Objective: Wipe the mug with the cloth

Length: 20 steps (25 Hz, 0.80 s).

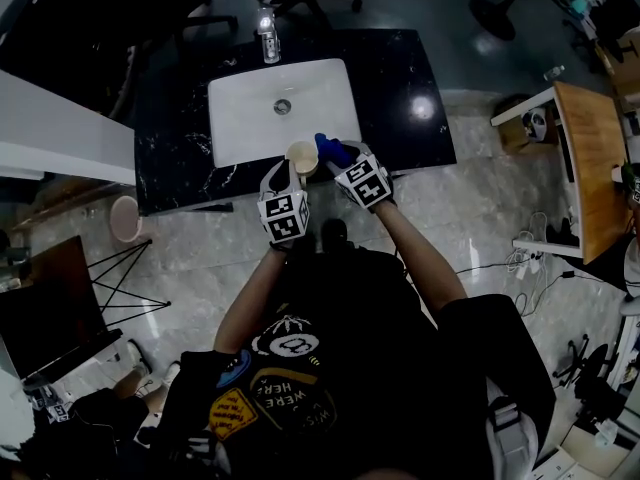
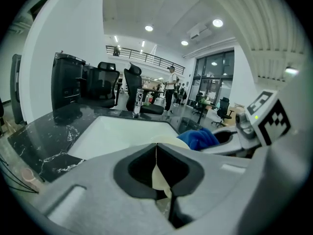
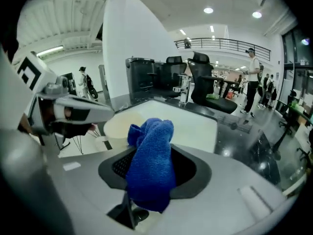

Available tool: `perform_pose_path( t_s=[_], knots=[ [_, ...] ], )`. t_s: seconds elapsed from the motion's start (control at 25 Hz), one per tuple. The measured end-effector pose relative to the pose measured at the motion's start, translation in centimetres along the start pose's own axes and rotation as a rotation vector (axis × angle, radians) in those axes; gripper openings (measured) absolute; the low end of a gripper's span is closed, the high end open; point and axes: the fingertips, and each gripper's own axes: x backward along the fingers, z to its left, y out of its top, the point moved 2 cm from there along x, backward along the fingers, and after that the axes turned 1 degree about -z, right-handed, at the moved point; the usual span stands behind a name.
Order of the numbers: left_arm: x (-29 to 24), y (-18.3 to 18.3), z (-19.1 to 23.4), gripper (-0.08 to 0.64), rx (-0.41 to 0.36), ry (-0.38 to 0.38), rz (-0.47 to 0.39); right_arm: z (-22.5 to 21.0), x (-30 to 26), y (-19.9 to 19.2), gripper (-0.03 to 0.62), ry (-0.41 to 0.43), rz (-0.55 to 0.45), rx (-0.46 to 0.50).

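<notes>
Mug (image 1: pixel 302 156): cream, smooth, round-rimmed, glossy like ceramic. It is held over the near edge of the sink (image 1: pixel 240 118), at 6 o'clock of the basin. The left gripper (image 1: pixel 290 180) comes in from 6 o'clock of the mug. Its grey jaws are drawn almost together, with a thin part of the mug's cream wall pinched between the dark pads.

Cloth (image 1: pixel 333 150): bright blue, nubby microfibre, bunched into a soft lump. It sits at 3 o'clock of the mug, right by the rim; whether it actually touches the rim I can't tell. The right gripper (image 1: pixel 345 163) has its jaws partly closed and clamped on the cloth. The wad fills the gap, with a tuft sticking out past the tips towards the mug.

The sink is white, rectangular with rounded corners, matte, with a drain at its centre. It is set into a counter (image 1: pixel 400 88) of black polished stone with white veining. A chrome faucet (image 1: pixel 268 38) stands at 12 o'clock of the basin.

The floor (image 1: pixel 470 228) is pale glossy marble-look tile. A wooden desk (image 1: pixel 590 158) stands at 3 o'clock, well apart. Black office chairs (image 2: pixel 105 84) stand beyond the counter at 12 o'clock. A person (image 2: pixel 169 87) stands far back. Nothing lies between the grippers and the basin.
</notes>
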Motion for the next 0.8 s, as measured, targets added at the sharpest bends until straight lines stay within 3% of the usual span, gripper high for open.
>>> perform_pose_path(
  t_s=[0.08, 0.24, 0.28, 0.44, 0.52, 0.6, 0.72, 0.8],
  knots=[
    [0.1, 0.0, 0.1, 0.009, 0.020, -0.003, -0.002, 1.8, 0.2, -1.6, 0.167, 0.042, 0.030, 0.046],
    [0.1, 0.0, 0.0, 0.006, 0.015, -0.011, 0.002, 6.6, 1.6, -5.3, 0.167, 0.212, 0.052, 0.125],
    [0.1, 0.0, 0.0, 0.006, 0.011, -0.013, 0.005, 6.0, 1.8, -5.5, 0.167, 0.200, 0.042, 0.108],
    [0.1, -0.1, -0.2, 0.006, -0.002, -0.025, 0.015, -2.4, 1.5, -0.6, 0.166, -0.011, -0.095, -0.167],
    [0.1, 0.0, -0.2, 0.006, 0.012, -0.042, 0.018, -3.7, 0.6, 1.8, 0.167, -0.019, -0.100, -0.118],
    [0.1, 0.0, 0.0, 0.006, 0.045, -0.060, 0.022, -2.3, -0.4, 2.1, 0.167, 0.040, -0.056, -0.026],
    [0.1, -0.1, 0.2, 0.006, 0.065, -0.065, 0.024, 1.3, 0.0, -0.2, 0.166, 0.130, -0.001, 0.009],
    [0.1, 0.0, 0.1, 0.006, 0.061, -0.066, 0.024, 3.6, 1.0, -2.4, 0.166, 0.178, 0.038, 0.087]
  ],
)
